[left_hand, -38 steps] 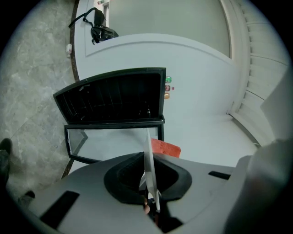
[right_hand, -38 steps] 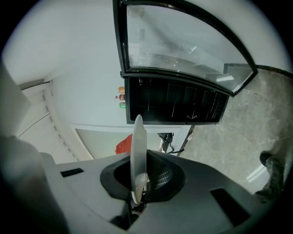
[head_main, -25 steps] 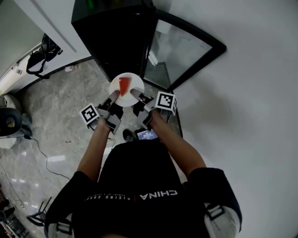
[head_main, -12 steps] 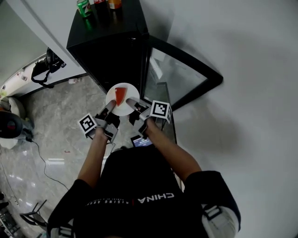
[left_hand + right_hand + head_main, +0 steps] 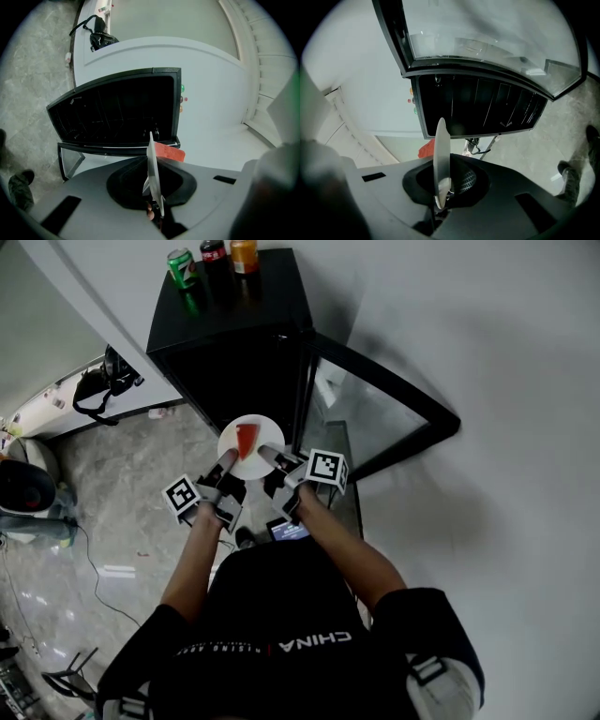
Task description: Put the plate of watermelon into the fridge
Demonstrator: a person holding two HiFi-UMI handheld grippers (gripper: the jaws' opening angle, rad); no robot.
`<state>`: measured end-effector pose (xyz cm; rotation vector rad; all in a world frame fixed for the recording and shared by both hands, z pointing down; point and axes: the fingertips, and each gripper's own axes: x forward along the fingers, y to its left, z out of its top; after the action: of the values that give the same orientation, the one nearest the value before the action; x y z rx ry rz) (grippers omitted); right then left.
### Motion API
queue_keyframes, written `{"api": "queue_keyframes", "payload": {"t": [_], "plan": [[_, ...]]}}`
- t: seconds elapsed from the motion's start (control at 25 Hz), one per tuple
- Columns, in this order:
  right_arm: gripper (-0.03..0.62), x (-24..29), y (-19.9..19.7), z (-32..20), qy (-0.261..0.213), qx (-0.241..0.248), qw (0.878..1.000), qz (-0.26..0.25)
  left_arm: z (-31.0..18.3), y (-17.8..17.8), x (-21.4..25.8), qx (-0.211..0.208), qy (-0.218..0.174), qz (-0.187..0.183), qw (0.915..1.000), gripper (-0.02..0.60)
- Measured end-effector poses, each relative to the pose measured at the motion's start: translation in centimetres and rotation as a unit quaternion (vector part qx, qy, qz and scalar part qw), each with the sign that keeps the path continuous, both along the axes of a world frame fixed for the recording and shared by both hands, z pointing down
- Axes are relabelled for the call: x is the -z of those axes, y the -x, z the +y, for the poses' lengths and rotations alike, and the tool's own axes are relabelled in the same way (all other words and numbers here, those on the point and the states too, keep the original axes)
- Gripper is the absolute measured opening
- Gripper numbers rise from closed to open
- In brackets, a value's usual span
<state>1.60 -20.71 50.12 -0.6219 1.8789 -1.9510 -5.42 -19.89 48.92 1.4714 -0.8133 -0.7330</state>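
A white plate (image 5: 251, 448) with a red watermelon slice (image 5: 247, 439) is held level in front of the black fridge (image 5: 234, 343), whose glass door (image 5: 375, 418) stands open to the right. My left gripper (image 5: 228, 461) is shut on the plate's left rim and my right gripper (image 5: 266, 456) is shut on its right rim. In the left gripper view the plate (image 5: 152, 173) shows edge-on between the jaws, with the watermelon slice (image 5: 168, 152) behind it and the fridge (image 5: 117, 115) beyond. The right gripper view shows the plate (image 5: 441, 159) edge-on too, facing the dark fridge interior (image 5: 483, 110).
A green can (image 5: 181, 266), a dark bottle (image 5: 214, 251) and an orange can (image 5: 244, 251) stand on the fridge top. A black bag (image 5: 103, 381) lies by the left wall and a cable (image 5: 89, 559) runs over the marble floor. The person's shoe (image 5: 572, 183) is near the door.
The head view has shifted, so the fridge top with its drinks now shows. Both grippers keep hold of the plate, which stays in front of the fridge opening.
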Motion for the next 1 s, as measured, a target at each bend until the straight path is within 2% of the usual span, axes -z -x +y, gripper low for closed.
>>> {"api": "queue_keyframes", "payload": {"t": [0.28,0.48,0.8,1.0], "plan": [[0.020,1.8,1.9,-1.4,-0.020,-0.025,0.999,-0.005,-1.7,1.9,1.8,-0.025,-0.022,-0.007,0.9994,0.031],[0.020,1.5,1.8,-1.8,-0.019,-0.035,0.999,0.004,-2.3,1.8,1.3,-0.037,-0.017,-0.002,0.9992,0.031],[0.020,2.0,2.0,-2.4,-0.020,-0.036,0.999,0.009,-2.9,2.1,1.8,-0.034,-0.024,0.003,0.9991,0.032],[0.020,1.6,2.1,-3.2,-0.014,-0.035,0.999,0.010,-3.5,2.6,1.7,-0.021,-0.029,-0.030,0.9989,0.034]]}}
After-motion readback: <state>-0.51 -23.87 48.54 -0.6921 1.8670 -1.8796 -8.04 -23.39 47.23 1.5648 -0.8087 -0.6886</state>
